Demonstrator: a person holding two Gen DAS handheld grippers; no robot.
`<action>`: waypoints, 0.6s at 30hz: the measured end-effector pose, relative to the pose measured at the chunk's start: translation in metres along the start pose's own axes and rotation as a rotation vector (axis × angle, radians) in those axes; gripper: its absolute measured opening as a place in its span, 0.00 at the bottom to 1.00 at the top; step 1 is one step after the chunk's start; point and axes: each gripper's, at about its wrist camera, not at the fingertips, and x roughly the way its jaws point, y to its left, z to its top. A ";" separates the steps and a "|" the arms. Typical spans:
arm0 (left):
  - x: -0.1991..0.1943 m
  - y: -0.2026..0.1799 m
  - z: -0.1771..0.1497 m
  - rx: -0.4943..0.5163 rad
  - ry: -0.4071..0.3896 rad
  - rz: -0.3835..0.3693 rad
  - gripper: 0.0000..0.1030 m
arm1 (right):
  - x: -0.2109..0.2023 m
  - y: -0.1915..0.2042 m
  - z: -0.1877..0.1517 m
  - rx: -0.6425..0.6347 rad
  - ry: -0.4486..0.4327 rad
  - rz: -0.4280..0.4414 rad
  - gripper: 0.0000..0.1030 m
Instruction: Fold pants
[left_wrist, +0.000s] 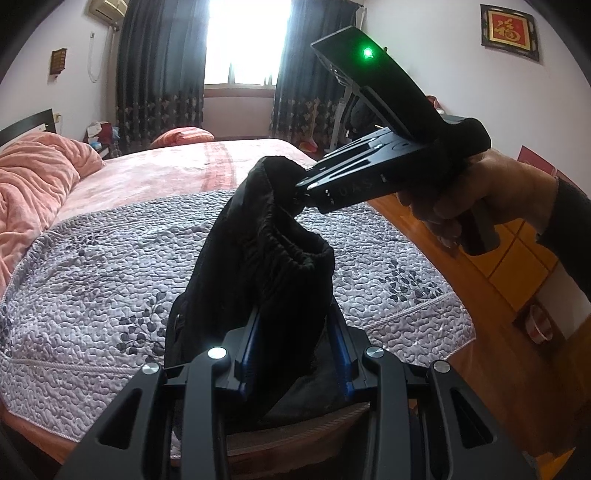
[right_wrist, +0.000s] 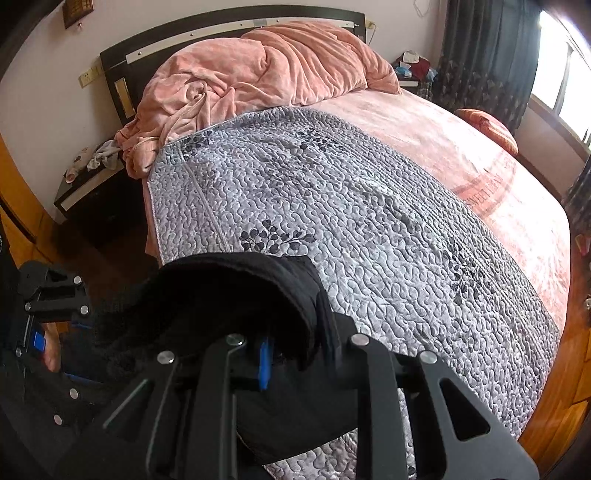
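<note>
The black pants (left_wrist: 280, 254) hang bunched above the bed, elastic waistband uppermost. My left gripper (left_wrist: 293, 317) rises from the bottom of the left wrist view, its blue pads (left_wrist: 251, 343) shut on a thick fold of the cloth. My right gripper (left_wrist: 301, 189), held by a hand (left_wrist: 476, 192), comes in from the right and pinches the waistband's top edge. In the right wrist view the pants (right_wrist: 240, 291) drape over my right gripper (right_wrist: 291, 347) and hide its tips; one blue pad (right_wrist: 263, 363) shows. My left gripper (right_wrist: 74, 321) is at the left edge, in the same cloth.
A grey quilted cover (right_wrist: 351, 221) lies across the bed under the pants, over a pink sheet (right_wrist: 461, 147). A heaped pink blanket (right_wrist: 258, 70) fills the head end. A dark nightstand (right_wrist: 88, 188) stands beside the bed. Wooden floor (left_wrist: 509, 258) runs along the right.
</note>
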 end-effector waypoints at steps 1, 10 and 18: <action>0.001 -0.001 0.000 0.002 0.003 -0.001 0.34 | 0.000 -0.001 -0.001 0.001 0.000 0.001 0.20; 0.013 -0.009 -0.001 0.019 0.023 -0.008 0.34 | 0.004 -0.008 -0.009 0.001 0.002 0.004 0.20; 0.022 -0.016 -0.002 0.038 0.038 -0.010 0.34 | 0.009 -0.016 -0.019 0.006 0.001 0.005 0.20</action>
